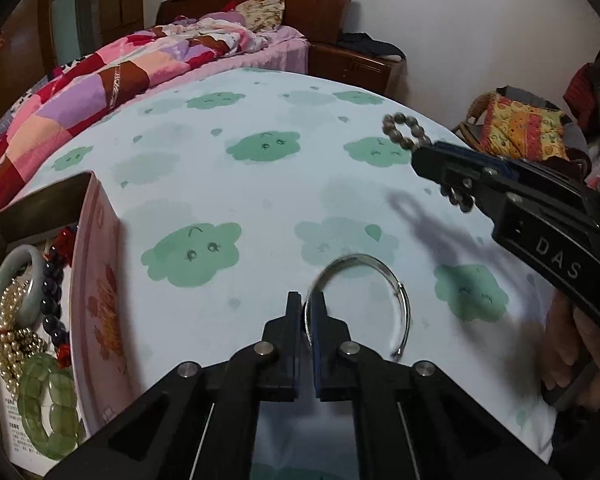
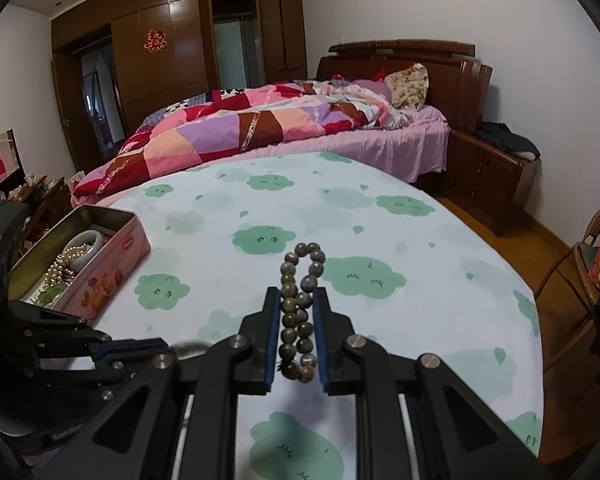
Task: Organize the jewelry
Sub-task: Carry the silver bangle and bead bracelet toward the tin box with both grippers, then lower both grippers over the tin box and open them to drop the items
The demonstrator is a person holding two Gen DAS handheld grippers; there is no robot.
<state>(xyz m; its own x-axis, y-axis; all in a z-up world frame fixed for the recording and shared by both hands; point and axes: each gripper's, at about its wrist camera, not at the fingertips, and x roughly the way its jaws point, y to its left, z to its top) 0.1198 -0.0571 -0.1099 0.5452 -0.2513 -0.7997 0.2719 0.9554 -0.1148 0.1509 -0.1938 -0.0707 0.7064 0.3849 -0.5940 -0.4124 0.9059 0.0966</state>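
A thin silver bangle (image 1: 396, 288) lies on the cloud-print table cover, and my left gripper (image 1: 308, 308) is shut on its near left rim. My right gripper (image 2: 298, 308) is shut on a grey-brown bead bracelet (image 2: 300, 280), held above the table; the bracelet's loop sticks out past the fingertips. In the left wrist view that right gripper (image 1: 424, 152) hangs at the right with the bead bracelet (image 1: 400, 128). A pink tin (image 1: 100, 280) at the left holds a pale jade bangle (image 1: 16, 272), a gold bead string (image 1: 16, 332), a green bracelet (image 1: 48, 404) and dark beads (image 1: 52, 304).
The round table (image 2: 420, 320) has a white cover with green clouds. A bed with a patchwork quilt (image 2: 260, 120) stands behind it, a wooden nightstand (image 2: 488, 176) to its right and a wicker chair (image 2: 596, 264) at far right. A hand (image 1: 572, 352) holds the right gripper's handle.
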